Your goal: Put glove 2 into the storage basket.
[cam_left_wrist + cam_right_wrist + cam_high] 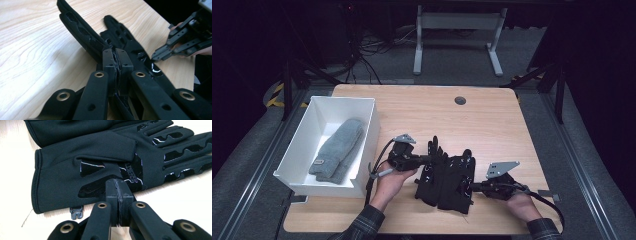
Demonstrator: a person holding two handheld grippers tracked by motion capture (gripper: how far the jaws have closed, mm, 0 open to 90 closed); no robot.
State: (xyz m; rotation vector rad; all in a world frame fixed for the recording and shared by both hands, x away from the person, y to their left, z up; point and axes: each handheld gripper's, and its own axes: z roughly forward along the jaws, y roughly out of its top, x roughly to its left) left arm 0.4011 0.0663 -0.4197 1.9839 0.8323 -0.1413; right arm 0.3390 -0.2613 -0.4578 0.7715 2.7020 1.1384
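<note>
Two black gloves lie side by side at the table's front middle, fingers pointing away: the left glove (431, 172) and the right glove (458, 184). My left gripper (424, 160) is shut on the left glove's (82, 35) near edge, which rises off the wood. The right glove (122, 35) lies flat beyond it. My right gripper (472, 186) comes in from the right and is shut at the palm-side edge of the right glove (87, 170), with a thin fold between its jaws. The right gripper (156, 56) also appears in the left gripper view.
A white bin (368, 140) stands at the table's left with a grey knitted pair of gloves (339, 150) inside. A small black clip (75, 211) lies by the right glove's cuff. A round cable hole (460, 100) sits at the back of the wooden table (492, 125).
</note>
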